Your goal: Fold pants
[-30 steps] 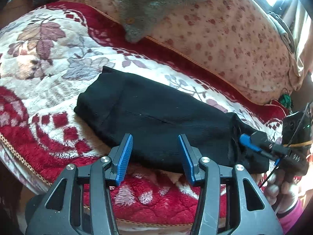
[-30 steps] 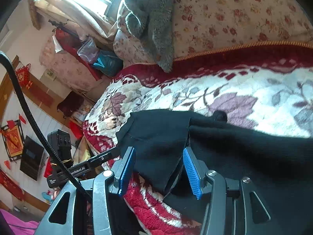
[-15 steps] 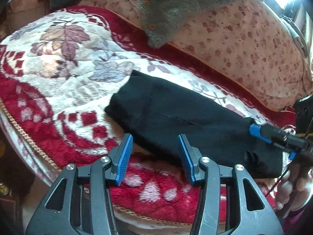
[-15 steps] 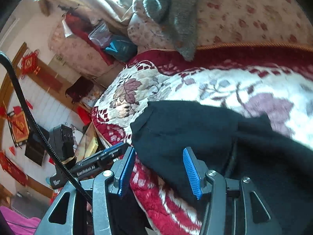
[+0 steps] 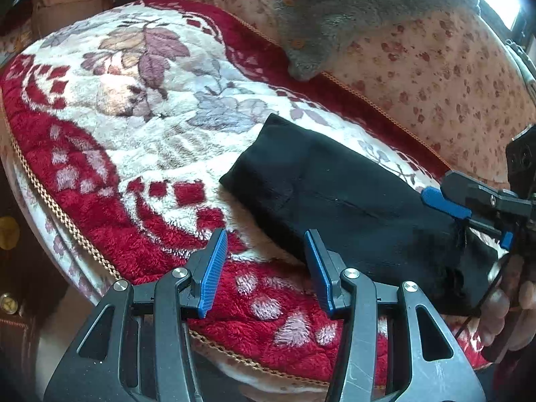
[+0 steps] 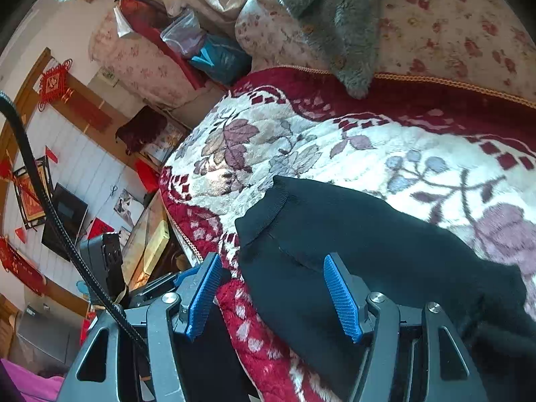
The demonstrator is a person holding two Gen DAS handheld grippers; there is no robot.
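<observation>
Both grippers' fingers (image 5: pixel 214 261) apart, one folded black pants (image 5: pixel 335 197), one blanket (image 5: pixel 134 134)

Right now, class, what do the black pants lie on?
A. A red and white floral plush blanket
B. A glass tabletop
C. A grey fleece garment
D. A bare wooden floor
A: the black pants lie flat on the red and white floral plush blanket, while the grey fleece garment hangs apart over the flowered backrest behind them.
</observation>
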